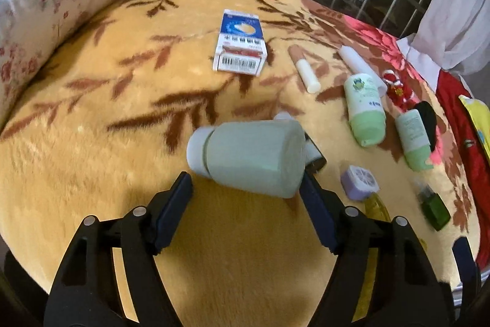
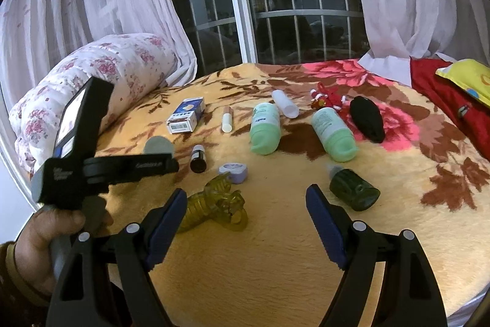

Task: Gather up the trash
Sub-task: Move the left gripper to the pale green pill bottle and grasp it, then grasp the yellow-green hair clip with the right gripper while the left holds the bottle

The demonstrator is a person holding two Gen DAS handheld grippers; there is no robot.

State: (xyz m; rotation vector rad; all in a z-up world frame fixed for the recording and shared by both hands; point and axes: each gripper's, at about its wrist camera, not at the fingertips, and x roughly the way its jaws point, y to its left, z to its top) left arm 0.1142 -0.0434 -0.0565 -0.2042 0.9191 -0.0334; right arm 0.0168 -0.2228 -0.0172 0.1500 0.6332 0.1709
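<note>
Trash lies scattered on a yellow floral blanket (image 1: 92,127). In the left wrist view a pale grey-green bottle (image 1: 248,157) lies on its side just ahead of my left gripper (image 1: 246,187), whose fingers are open and apart from it. In the right wrist view my right gripper (image 2: 246,203) is open and empty above the blanket. A yellow-green plastic hair clip (image 2: 214,206) lies by its left finger, and a dark green bottle (image 2: 353,189) lies by its right finger. Two light green bottles (image 2: 265,127) (image 2: 335,134) lie further back.
A blue and white box (image 1: 240,43) (image 2: 186,115), a white-capped stick (image 2: 226,118), a small dark bottle (image 2: 198,158), a purple case (image 2: 234,172), a clear tube (image 2: 284,103), a black pouch (image 2: 367,118) and a red ornament (image 2: 324,98) lie about. A floral quilt roll (image 2: 92,75) stands at left.
</note>
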